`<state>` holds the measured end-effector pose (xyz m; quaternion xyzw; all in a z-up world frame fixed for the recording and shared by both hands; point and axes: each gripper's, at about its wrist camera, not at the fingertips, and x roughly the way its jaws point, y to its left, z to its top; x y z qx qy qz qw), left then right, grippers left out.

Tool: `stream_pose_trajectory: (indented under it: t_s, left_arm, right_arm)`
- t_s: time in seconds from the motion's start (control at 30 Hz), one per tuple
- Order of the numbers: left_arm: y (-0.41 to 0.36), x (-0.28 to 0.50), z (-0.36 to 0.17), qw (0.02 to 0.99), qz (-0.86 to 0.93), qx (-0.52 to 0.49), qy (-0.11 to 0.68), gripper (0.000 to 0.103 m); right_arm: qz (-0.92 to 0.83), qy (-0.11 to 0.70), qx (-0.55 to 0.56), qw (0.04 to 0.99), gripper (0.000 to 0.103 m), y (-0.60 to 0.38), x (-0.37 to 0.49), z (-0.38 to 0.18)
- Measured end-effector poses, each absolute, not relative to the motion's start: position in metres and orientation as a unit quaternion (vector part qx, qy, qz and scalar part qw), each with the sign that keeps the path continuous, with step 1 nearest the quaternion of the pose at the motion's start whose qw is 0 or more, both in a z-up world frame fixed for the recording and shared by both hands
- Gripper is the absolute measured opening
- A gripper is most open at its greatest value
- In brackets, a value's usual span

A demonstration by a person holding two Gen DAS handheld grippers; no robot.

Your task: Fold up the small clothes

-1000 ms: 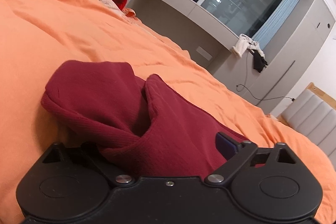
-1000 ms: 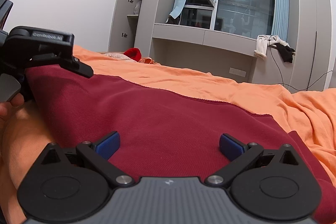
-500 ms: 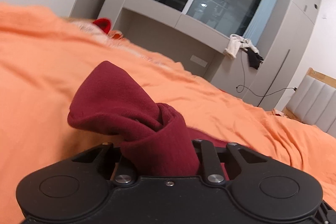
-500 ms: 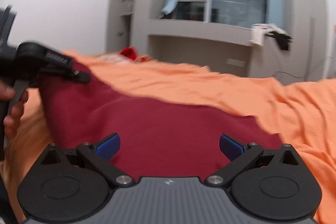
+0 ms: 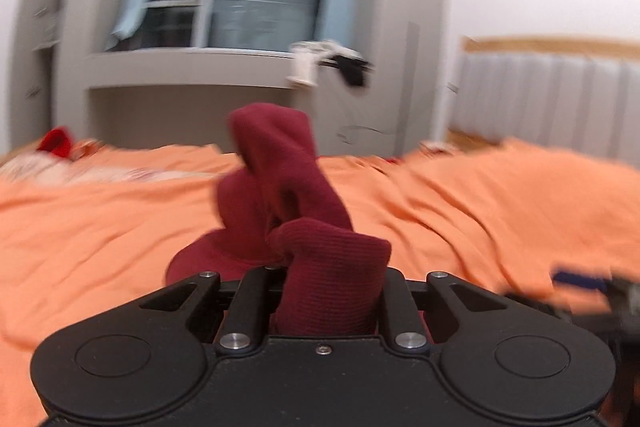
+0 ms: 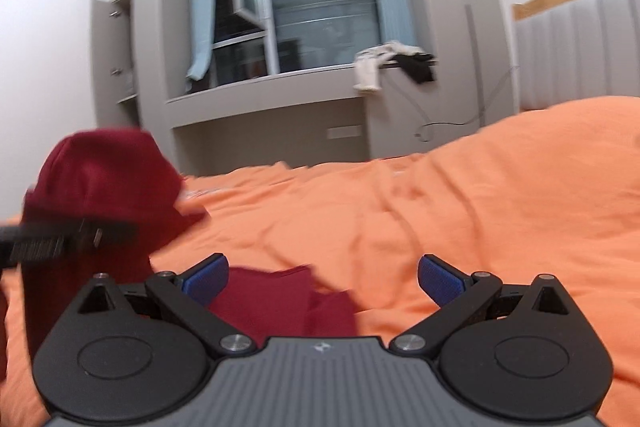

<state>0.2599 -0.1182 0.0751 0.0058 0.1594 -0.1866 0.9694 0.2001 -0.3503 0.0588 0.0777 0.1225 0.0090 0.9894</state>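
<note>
A dark red knit garment [image 5: 296, 211] is bunched between the jaws of my left gripper [image 5: 326, 291], which is shut on it and holds it lifted above the orange bed cover [image 5: 100, 227]. The cloth hides the left fingertips. In the right wrist view the garment [image 6: 104, 187] hangs at the left, with its lower part [image 6: 280, 299] lying on the bed in front of my right gripper [image 6: 322, 277]. The right gripper is open and empty, blue pads [image 6: 436, 277] wide apart. The left gripper [image 6: 60, 237] shows there as a blurred black bar.
The orange bed cover [image 6: 440, 207] is rumpled and fills the foreground. A red item [image 5: 56, 143] lies at the far left of the bed. A grey window ledge with clothes draped on it [image 6: 392, 61] and a padded headboard [image 5: 552, 95] stand behind.
My left gripper has closed on the garment and lifted it, swinging to the right. The right gripper has stayed open and the garment has slid left out from in front of it.
</note>
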Motion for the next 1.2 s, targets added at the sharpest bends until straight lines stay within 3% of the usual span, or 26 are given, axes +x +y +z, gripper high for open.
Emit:
stream_pose_trajectory:
  t_s: [0.23, 0.33, 0.53, 0.6, 0.67, 0.8, 0.93, 1.07, 1.2]
  left_arm:
    - [-0.184, 0.229, 0.039, 0.944, -0.246, 0.122, 0.183, 0.018]
    - [-0.191, 0.219, 0.024, 0.935, -0.257, 0.149, 0.195, 0.023]
    - [-0.183, 0.202, 0.016, 0.926, -0.285, 0.152, 0.197, 0.050]
    - [-0.182, 0.194, 0.017, 0.923, -0.298, 0.151, 0.189, 0.069]
    - [-0.177, 0.184, 0.019, 0.923, -0.304, 0.156, 0.178, 0.077]
    - [-0.177, 0.171, 0.020, 0.919, -0.306, 0.193, 0.156, 0.077]
    - [-0.173, 0.160, 0.022, 0.920, -0.301, 0.205, 0.142, 0.072]
    - [-0.173, 0.162, 0.021, 0.921, -0.293, 0.211, 0.146, 0.041]
    - [-0.172, 0.161, 0.019, 0.921, -0.297, 0.201, 0.150, 0.032]
  right_arm:
    - [-0.018, 0.166, 0.094, 0.981, 0.103, -0.389, 0.222, 0.047]
    - [0.007, 0.195, 0.141, 0.971, 0.103, -0.402, 0.227, 0.038]
    - [0.030, 0.242, 0.234, 0.941, 0.103, -0.417, 0.235, 0.023]
    - [0.047, 0.252, 0.272, 0.928, 0.103, -0.420, 0.239, 0.018]
    - [0.069, 0.258, 0.308, 0.913, 0.103, -0.422, 0.243, 0.013]
    - [0.108, 0.256, 0.354, 0.893, 0.101, -0.421, 0.248, 0.005]
    - [0.129, 0.251, 0.349, 0.894, 0.084, -0.411, 0.252, 0.008]
    - [0.130, 0.254, 0.310, 0.907, 0.060, -0.396, 0.257, 0.012]
    - [0.140, 0.281, 0.280, 0.907, 0.041, -0.382, 0.269, 0.006]
